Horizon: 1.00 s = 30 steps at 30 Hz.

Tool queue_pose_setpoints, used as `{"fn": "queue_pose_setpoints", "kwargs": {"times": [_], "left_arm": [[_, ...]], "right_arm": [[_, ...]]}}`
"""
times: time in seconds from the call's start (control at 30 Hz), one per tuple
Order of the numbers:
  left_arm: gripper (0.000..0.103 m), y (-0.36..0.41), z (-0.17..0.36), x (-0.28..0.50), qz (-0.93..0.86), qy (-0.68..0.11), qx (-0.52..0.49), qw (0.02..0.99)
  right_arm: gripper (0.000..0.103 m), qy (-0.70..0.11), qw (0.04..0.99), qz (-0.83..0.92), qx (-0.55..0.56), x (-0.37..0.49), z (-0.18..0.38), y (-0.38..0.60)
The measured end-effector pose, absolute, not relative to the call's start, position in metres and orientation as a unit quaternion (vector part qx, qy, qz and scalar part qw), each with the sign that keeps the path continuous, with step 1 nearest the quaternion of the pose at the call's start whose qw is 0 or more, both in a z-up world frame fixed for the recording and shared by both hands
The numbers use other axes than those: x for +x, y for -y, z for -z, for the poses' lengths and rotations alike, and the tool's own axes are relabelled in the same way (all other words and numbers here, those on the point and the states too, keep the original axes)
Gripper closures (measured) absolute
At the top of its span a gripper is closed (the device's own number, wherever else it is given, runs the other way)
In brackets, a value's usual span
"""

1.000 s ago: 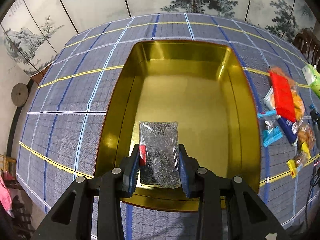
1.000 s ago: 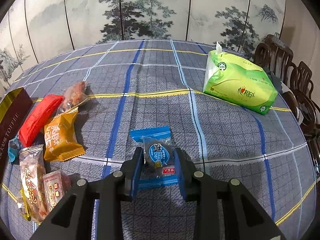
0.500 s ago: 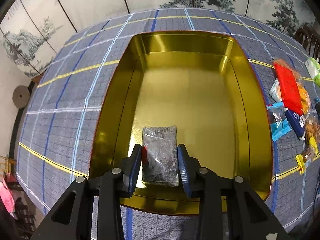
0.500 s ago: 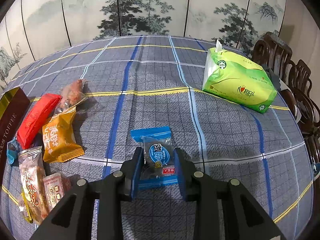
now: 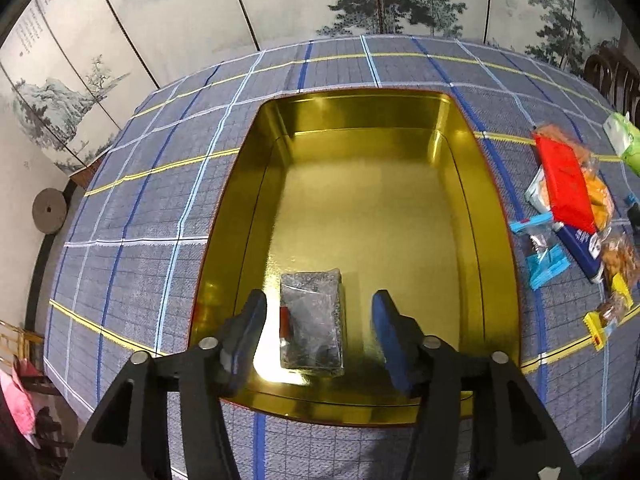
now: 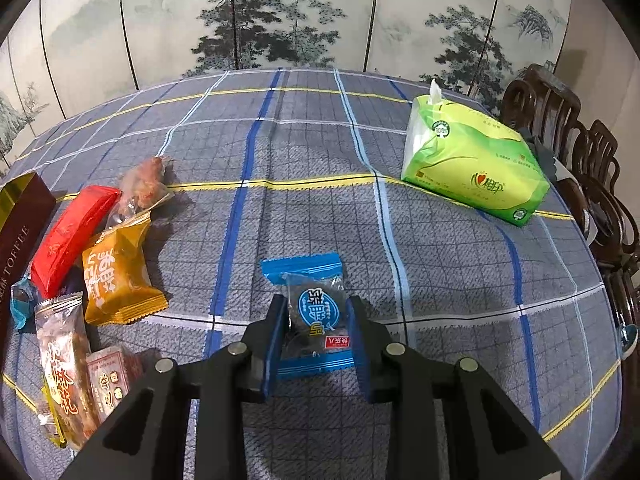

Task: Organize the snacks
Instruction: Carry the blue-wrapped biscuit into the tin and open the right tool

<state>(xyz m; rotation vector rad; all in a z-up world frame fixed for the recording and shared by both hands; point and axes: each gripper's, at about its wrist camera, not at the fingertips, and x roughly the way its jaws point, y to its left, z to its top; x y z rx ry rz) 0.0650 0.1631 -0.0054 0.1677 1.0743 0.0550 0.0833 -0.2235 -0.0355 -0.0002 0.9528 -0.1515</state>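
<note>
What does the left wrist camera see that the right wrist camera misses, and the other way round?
Only the left view looks into the gold tin, where a dark snack packet lies between the left gripper, whose jaws have just been opening. Only the right view shows the right gripper shut on a blue-wrapped snack. Both show the red packet and the green tissue pack.
</note>
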Motion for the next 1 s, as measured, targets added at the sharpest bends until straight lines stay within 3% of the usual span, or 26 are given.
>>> {"fn": "queue_pose_setpoints", "kwargs": {"times": [0.27,0.57,1.0], "left_arm": [[0.033,-0.172,-0.013,0.059,-0.015,-0.492,0.021,0.870],[0.027,-0.195,-0.034,0.047,-0.031,-0.474,-0.019,0.880],[0.023,-0.262,-0.039,0.025,-0.104,-0.467,-0.063,0.876]], "right_arm": [[0.073,-0.428,0.900,0.075,0.014,0.070,0.007,0.222],[0.073,-0.400,0.917,-0.008,0.016,0.064,-0.039,0.157],[0.073,-0.408,0.893,-0.188,-0.025,0.059,-0.049,-0.011]]}}
